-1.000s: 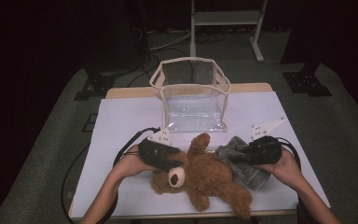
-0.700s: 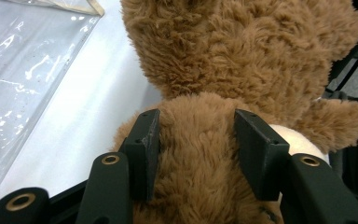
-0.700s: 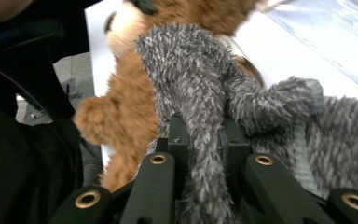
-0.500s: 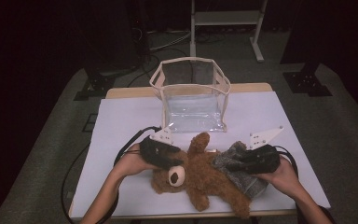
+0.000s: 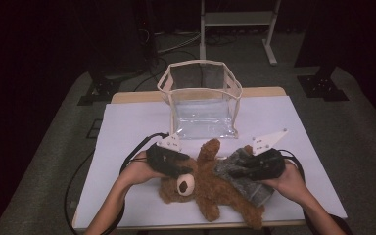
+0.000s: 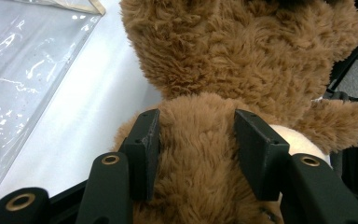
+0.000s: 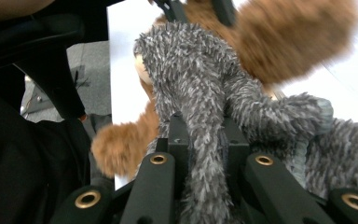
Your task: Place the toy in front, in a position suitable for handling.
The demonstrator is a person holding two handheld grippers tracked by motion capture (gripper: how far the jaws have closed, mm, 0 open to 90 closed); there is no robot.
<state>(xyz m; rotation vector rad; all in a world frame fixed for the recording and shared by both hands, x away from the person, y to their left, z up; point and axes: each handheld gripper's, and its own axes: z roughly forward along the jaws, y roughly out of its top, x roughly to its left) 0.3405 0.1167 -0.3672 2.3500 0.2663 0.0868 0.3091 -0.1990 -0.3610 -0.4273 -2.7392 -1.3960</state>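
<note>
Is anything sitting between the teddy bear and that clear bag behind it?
Nothing visible does. The teddy bear lies just in front of the clear bag, one paw nearly at its base, with bare white table cover beside them.

No readable text, labels, brands or numbers anywhere: none on the teddy bear [image 5: 210, 186], grey fuzzy garment [image 5: 247, 181], clear bag [image 5: 203, 105] or white table cover [image 5: 127, 132].
</note>
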